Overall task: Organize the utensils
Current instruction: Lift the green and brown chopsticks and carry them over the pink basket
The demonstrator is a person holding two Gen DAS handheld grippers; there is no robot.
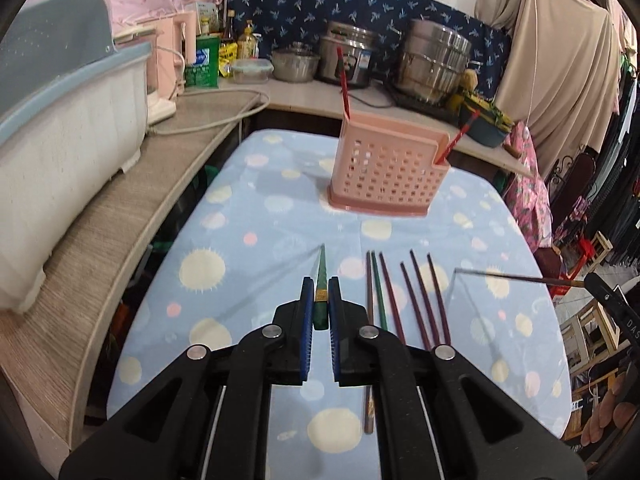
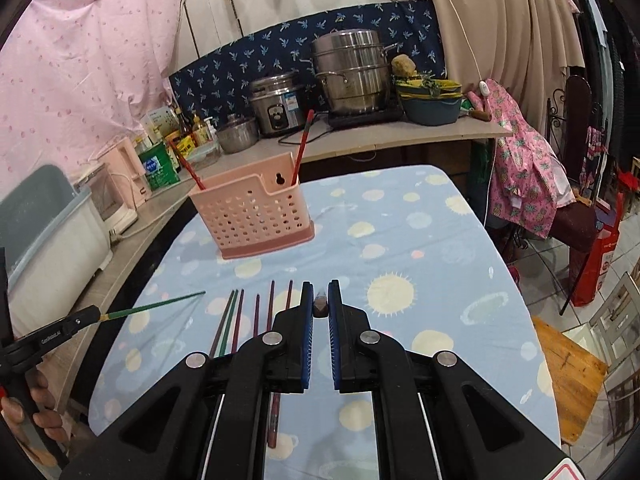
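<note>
Pinching a green chopstick [image 1: 321,292] near its thick end, the left gripper [image 1: 321,304] has its blue pads [image 1: 307,308] pressed onto the stick, which is held above the table [image 1: 248,216]. Its long axis runs straight ahead from the jaws, thin tip toward the pink holder [image 1: 384,178]; from the right wrist view it [image 2: 156,305] crosses the frame with its tip pointing right and slightly up.

The right gripper [image 2: 321,306] is likewise closed on a brown chopstick [image 2: 320,305], seen end-on there between its pads [image 2: 307,312]. In the left wrist view this stick [image 1: 504,276] reaches in from the right edge, thin tip pointing left.

Six chopsticks [image 1: 404,300] lie on the table just right of the left gripper, roughly parallel, tips toward the holder: one brown, one green, four dark red-purple. Their thick ends pass under the gripper's frame.

Two red chopsticks [image 1: 343,80] stand in the holder, one at each end, leaning apart. The holder sits upright on the dotted blue cloth, well beyond the lying sticks.
</note>
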